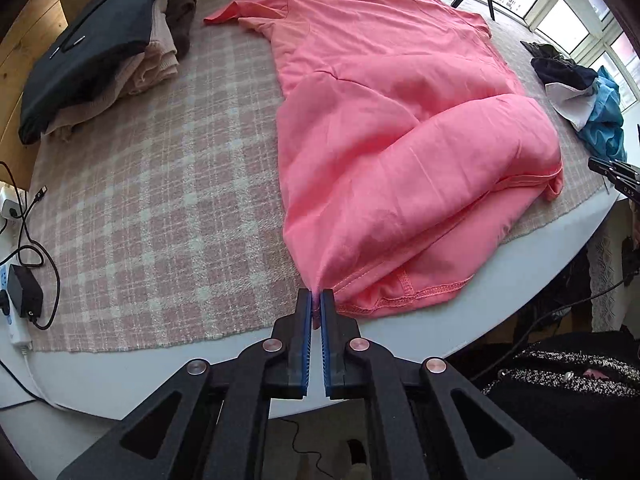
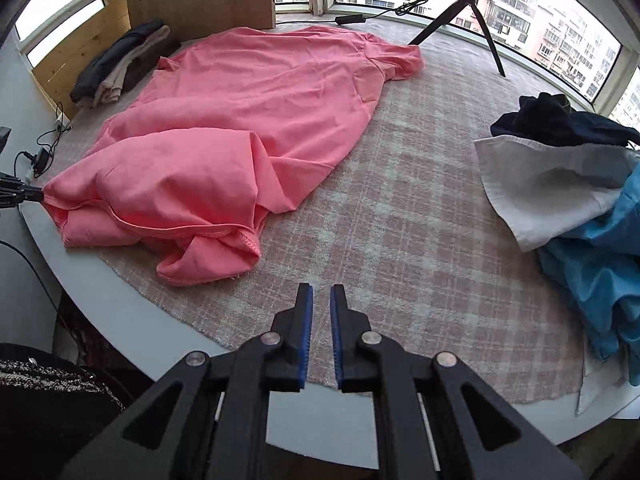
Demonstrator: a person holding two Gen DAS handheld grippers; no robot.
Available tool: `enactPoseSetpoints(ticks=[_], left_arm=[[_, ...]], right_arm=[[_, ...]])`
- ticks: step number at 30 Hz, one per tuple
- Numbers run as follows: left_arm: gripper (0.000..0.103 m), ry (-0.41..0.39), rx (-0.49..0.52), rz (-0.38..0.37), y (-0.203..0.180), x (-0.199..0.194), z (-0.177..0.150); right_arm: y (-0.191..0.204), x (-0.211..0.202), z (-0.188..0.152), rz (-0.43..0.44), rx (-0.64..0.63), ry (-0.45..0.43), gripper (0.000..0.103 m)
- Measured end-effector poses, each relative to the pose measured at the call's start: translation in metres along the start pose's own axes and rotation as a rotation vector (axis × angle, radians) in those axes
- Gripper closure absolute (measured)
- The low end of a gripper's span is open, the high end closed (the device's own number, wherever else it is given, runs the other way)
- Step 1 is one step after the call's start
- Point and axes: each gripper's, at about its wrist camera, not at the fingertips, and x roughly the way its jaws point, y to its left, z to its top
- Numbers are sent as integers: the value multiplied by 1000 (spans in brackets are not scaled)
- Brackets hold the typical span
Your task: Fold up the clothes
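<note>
Nearest thing first: the left gripper is clamped tight on a hem corner of the pink t-shirt, right at the near edge of the checked blanket. The right gripper hangs over bare blanket just beside the shirt's bunched hem with its jaws a little apart and nothing between them.

So progress-wise, I'd say this shirt is barely started. The bottom part is rumpled and puffed up in a big fold over itself (the stitched hem is showing, flipped and curled), while the upper half lies mostly flat, sleeves out to either side, collar end toward the window. No tidy fold yet.

Further back on the left there's a folded stack, dark on top with beige under it, so some of the job looks done. Off to the right sits an unfolded heap of navy, white and blue stuff, which looks like it's waiting its turn.
</note>
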Motion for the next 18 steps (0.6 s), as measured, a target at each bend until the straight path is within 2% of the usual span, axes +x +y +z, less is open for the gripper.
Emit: enactPoseSetpoints(ticks=[1, 2, 3, 5, 8, 13, 14, 15, 18], left_arm=[[99, 6, -6, -3, 3, 2, -1], [99, 9, -4, -13, 3, 4, -2], [100, 11, -2, -25, 4, 5, -2], [94, 18, 8, -44, 3, 10, -3], [94, 40, 40, -26, -4, 19, -3], [87, 66, 71, -33, -10, 33, -4], [87, 67, 73, -35, -11, 35, -4], [87, 67, 75, -38, -12, 37, -3], [80, 65, 84, -25, -17, 43, -1]], right_arm=[[4, 5, -4, 10, -9, 0, 79], [8, 11, -8, 21, -17, 0, 68], [12, 16, -10, 32, -27, -6, 64], [19, 25, -5, 62, -35, -30, 64], [23, 38, 7, 73, -72, -58, 64], [33, 57, 20, 145, -137, -35, 64], [37, 57, 20, 167, -154, -29, 76], [41, 57, 20, 182, -167, -20, 100], [49, 41, 18, 157, -187, -28, 100]])
